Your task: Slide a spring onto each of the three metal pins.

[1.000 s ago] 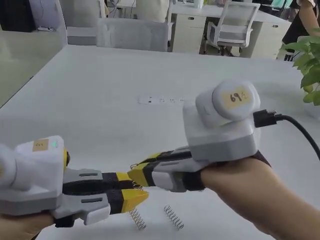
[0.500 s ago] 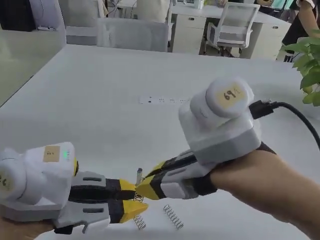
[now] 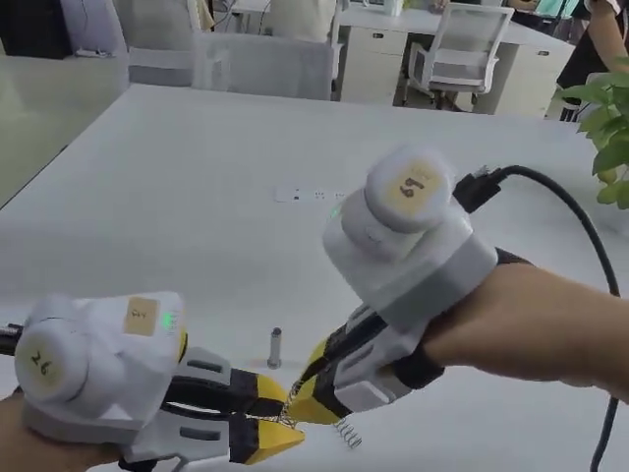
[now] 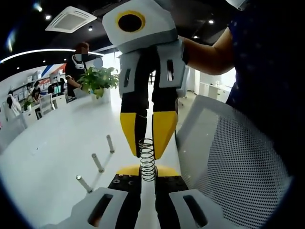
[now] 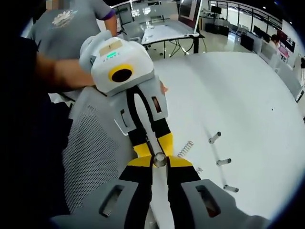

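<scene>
Gripping a thin silver coil spring (image 4: 147,160) with the left gripper (image 4: 148,175), jaws all but shut on its lower coils. Pinched at the other end by the right gripper (image 5: 159,164), jaws nearly closed with the coil's round end between the tips. Held off the white matte surface (image 3: 197,197), in the air between the 2 yellow-tipped tools, near the 3 short grey metal pins (image 4: 97,162) standing in a row, all bare.

Since 1.0 s ago: brought from a loose crossing to a tip-to-tip meeting, right tool tipped steeper, both lower and nearer in the head view (partly camera shift). Down from 2 loose springs showing on the surface to 1, a second loose coil spring (image 3: 346,433) beside the right jaws; cannot tell whether the other sits hidden under the left tool.

Reads as a hand-over or regrip, so no threading yet: 0 of 3 pins loaded. Probably needs 1 end freed and lined up over a pin top next.
</scene>
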A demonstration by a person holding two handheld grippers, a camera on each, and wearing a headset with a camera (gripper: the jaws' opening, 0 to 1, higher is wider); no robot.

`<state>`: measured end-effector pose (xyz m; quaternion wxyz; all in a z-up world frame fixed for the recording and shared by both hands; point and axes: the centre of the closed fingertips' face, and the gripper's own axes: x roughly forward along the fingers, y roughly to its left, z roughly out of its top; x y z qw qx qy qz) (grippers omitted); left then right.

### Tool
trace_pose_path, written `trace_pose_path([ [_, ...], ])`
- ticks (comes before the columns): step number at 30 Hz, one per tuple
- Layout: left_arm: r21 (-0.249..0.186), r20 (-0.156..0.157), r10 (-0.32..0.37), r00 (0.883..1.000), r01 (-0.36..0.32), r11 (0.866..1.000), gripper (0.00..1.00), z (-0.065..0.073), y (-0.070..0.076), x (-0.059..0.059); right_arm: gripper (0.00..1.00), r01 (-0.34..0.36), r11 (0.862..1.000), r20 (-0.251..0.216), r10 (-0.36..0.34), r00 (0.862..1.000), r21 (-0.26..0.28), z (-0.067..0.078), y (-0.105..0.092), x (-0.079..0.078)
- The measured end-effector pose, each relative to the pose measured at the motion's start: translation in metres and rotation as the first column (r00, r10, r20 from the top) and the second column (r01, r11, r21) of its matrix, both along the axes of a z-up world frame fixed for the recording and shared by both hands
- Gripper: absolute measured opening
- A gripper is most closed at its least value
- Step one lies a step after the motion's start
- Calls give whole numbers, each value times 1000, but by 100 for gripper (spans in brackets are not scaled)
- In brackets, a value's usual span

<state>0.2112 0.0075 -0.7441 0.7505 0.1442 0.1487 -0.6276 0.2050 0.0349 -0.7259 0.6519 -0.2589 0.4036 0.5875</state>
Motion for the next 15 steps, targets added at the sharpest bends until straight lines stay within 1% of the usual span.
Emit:
trace_pose_path([
  [2, 0, 0, -5, 1000, 5, 1000, 2, 0, -1, -1, 8, -12, 1000, 2, 12, 1000, -21, -2, -1, -1],
  [7, 22, 3, -24, 1000, 24, 999, 2, -2, -2, -3, 8, -44, 997, -7, 44, 999, -61, -7, -2, -4],
  [13, 20, -2, -30, 1000, 30, 999, 2, -1, -4, -4, 9, -68, 994, -8, 68, 998, -87, -9, -3, -4],
  [15, 29, 1, -30, 1000, 30, 999, 2, -1, -5, -4, 8, -72, 993, -5, 72, 997, -94, -10, -4, -4],
])
